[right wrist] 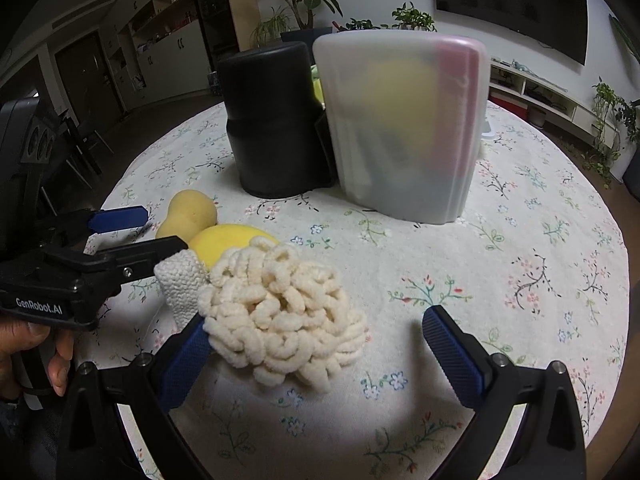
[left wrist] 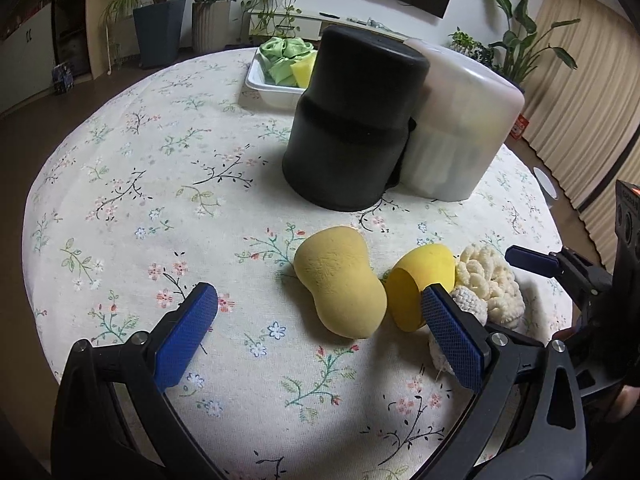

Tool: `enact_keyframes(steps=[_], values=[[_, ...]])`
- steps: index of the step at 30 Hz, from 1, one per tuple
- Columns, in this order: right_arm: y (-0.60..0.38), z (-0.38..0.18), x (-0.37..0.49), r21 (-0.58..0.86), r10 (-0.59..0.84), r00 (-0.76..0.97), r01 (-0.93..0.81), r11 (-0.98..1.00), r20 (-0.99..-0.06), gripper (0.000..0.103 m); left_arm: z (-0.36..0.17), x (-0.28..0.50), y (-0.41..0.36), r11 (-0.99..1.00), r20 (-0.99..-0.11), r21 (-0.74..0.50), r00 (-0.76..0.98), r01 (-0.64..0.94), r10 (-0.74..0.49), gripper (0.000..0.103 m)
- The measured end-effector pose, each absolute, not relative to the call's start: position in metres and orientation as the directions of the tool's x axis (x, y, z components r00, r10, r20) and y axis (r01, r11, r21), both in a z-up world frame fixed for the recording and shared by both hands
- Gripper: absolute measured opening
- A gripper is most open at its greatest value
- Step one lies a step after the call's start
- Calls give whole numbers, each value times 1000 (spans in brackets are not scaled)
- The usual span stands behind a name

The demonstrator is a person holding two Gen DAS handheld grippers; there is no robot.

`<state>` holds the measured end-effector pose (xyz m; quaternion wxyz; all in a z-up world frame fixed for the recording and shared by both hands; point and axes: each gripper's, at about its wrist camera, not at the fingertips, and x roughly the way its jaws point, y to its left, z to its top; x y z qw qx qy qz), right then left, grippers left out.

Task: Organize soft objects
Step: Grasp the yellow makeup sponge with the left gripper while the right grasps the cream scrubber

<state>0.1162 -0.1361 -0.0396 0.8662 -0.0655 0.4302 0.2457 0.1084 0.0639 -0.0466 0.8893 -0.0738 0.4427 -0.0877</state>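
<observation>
1. The cream loopy scrubber (right wrist: 280, 312) sits low and centre in my right wrist view, on the cloth between the spread fingers of my right gripper (right wrist: 316, 356). The left pad touches its edge; the right pad stands well clear.
2. To grip well, I judge I should centre the jaws on the bulk of the loops before closing, since the pile will squash and slip.
3. Just beside it, up and left, lie a knitted white pad (right wrist: 180, 280), a yellow teardrop sponge (left wrist: 420, 292) and a tan gourd-shaped sponge (left wrist: 340, 284).
4. My left gripper (left wrist: 320, 344) is wide and holds nothing; the tan sponge lies just ahead between its fingers.
5. At upper centre of the left view, a white tray (left wrist: 268, 88) already holds green cloth and a yellow sponge, behind a black tub (left wrist: 352, 128) and a frosted container (left wrist: 460, 136).
6. The round table (left wrist: 120, 184) wears a floral cloth; plants, a low shelf and a wall screen ring the room.
</observation>
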Motion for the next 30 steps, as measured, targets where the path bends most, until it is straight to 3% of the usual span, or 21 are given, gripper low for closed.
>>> enact_keyframes(steps=[12,14,18,27,30], values=[[-127,-46,119,67,340,505,-483,873,-793,89,-44,112,60,972,-783,-215,578,96,-230,103],[-127,-46,119,62,337,508,-483,873,-792,86,-43,113,61,973,-781,-213,582,93,-227,100],[-125,-47,117,54,332,519,-480,876,-788,76,-41,112,63,975,-782,-209,586,75,-213,83],[-125,-46,119,56,337,527,-477,877,-780,74,-37,106,68,976,-794,-216,575,39,-199,83],[-127,-42,119,48,335,542,-475,879,-770,80,-34,104,63,974,-789,-221,577,55,-212,83]])
